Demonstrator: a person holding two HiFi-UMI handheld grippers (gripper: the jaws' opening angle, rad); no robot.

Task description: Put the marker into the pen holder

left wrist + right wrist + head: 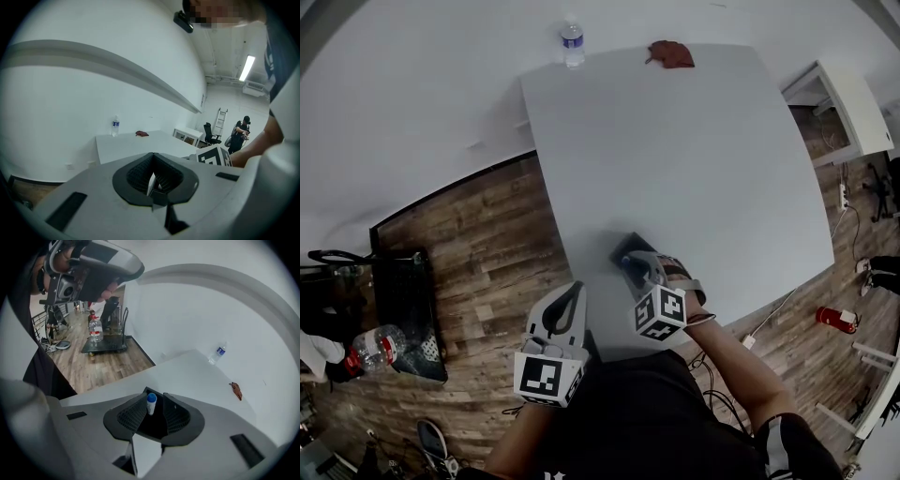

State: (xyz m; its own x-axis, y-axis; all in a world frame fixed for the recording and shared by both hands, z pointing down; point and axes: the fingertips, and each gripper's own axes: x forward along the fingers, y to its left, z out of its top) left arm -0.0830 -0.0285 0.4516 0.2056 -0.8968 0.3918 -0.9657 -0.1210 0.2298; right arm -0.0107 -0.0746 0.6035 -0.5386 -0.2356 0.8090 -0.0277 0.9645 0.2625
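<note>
A white marker with a blue cap [151, 404] stands upright in the dark square pen holder [157, 427] near the white table's [694, 159] front edge. My right gripper [153, 409] is open around it. The marker leans by the left pad, and the right pad stands apart from it. In the head view the right gripper [642, 267] hangs over the pen holder [623, 246] and hides the marker. My left gripper [574, 292] is held at the table's front left edge, beside the right one. Its jaws [153, 180] are pressed together with nothing between them.
A water bottle [572, 42] and a red-brown cloth [671, 54] sit at the table's far edge. A black cart [408, 314] stands on the wood floor to the left, a white cabinet [848, 108] to the right. A person [241, 131] stands far off.
</note>
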